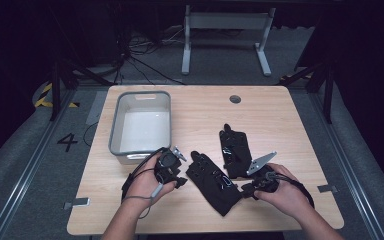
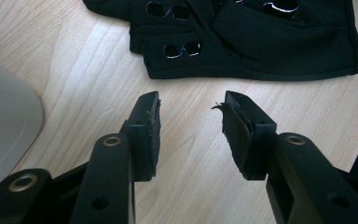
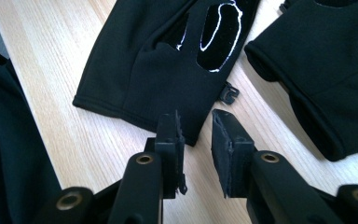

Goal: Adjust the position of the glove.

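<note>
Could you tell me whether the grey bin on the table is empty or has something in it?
Empty: in the high view the grey bin shows a bare pale floor, and both black gloves lie outside it on the table.

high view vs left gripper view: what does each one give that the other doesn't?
High view alone: the whole table, the right gripper at the cuff of the near glove, the far glove beside it, and the full grey bin.

Left gripper view alone: the left gripper close up, jaws apart with bare wood between them, short of the near glove's finger end, and frayed padding on one jaw.

Shared: the near glove, the wooden tabletop, the bin.
</note>
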`<state>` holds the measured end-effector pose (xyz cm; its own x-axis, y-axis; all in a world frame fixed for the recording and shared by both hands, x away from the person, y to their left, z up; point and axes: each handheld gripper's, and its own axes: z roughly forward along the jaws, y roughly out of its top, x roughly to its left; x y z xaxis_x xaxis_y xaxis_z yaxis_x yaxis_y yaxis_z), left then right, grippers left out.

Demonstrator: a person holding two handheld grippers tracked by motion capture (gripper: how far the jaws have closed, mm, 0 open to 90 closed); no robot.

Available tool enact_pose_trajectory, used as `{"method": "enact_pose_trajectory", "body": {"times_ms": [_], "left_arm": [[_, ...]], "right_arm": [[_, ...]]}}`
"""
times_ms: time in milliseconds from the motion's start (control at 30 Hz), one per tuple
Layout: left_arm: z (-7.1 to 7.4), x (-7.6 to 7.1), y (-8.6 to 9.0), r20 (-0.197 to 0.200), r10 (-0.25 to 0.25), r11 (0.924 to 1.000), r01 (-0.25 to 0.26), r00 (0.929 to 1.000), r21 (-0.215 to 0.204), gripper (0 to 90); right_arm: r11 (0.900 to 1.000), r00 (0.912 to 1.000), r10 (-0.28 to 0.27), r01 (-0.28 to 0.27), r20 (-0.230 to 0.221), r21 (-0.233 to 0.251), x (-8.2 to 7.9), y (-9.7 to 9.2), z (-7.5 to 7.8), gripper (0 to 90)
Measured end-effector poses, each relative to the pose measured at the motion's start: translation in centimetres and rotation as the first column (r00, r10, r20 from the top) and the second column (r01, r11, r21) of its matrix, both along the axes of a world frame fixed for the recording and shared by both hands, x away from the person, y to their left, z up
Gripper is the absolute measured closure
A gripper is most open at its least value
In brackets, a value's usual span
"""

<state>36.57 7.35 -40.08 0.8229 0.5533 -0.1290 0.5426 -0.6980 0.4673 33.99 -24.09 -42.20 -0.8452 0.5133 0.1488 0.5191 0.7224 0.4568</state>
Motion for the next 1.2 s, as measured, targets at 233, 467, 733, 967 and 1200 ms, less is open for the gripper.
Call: {"method": "enact_pose_trajectory", "body": {"times_ms": [233,467,733,967,1200], "left_arm": [[-0.5,0.4,-0.5,0.004,-0.005,1.0,0.005,1.0,0.006,57.5],[-1.3,0.8,-1.2,0.005,0.016,0.9999,-0.016,0.9999,-0.005,57.8],[-2.7,2.0,-2.1,0.002,0.045,0.999,-0.045,0.999,-0.005,59.0],[-3.5,2.8,-2.7,-0.024,0.048,0.9988,-0.049,0.9985,-0.008,59.6],[-3.7,2.9,-3.0,-0.032,0.071,0.9969,-0.069,0.997,0.038,86.9]], "right_arm": [[0.9999,0.9998,-0.016,0.017,0.015,-0.001,-0.5,0.8,-0.4,71.5],[0.9983,0.9988,-0.049,0.049,-0.005,-0.031,-0.3,0.9,-1.5,70.6],[0.9979,0.9992,-0.027,0.028,0.029,-0.057,-0.6,1.3,-1.5,74.6],[0.9967,0.9986,-0.014,0.018,0.052,-0.079,-0.8,1.4,-1.5,78.2],[0.9955,0.9977,0.001,0.006,0.067,-0.094,-0.8,1.5,-1.5,86.1]]}}
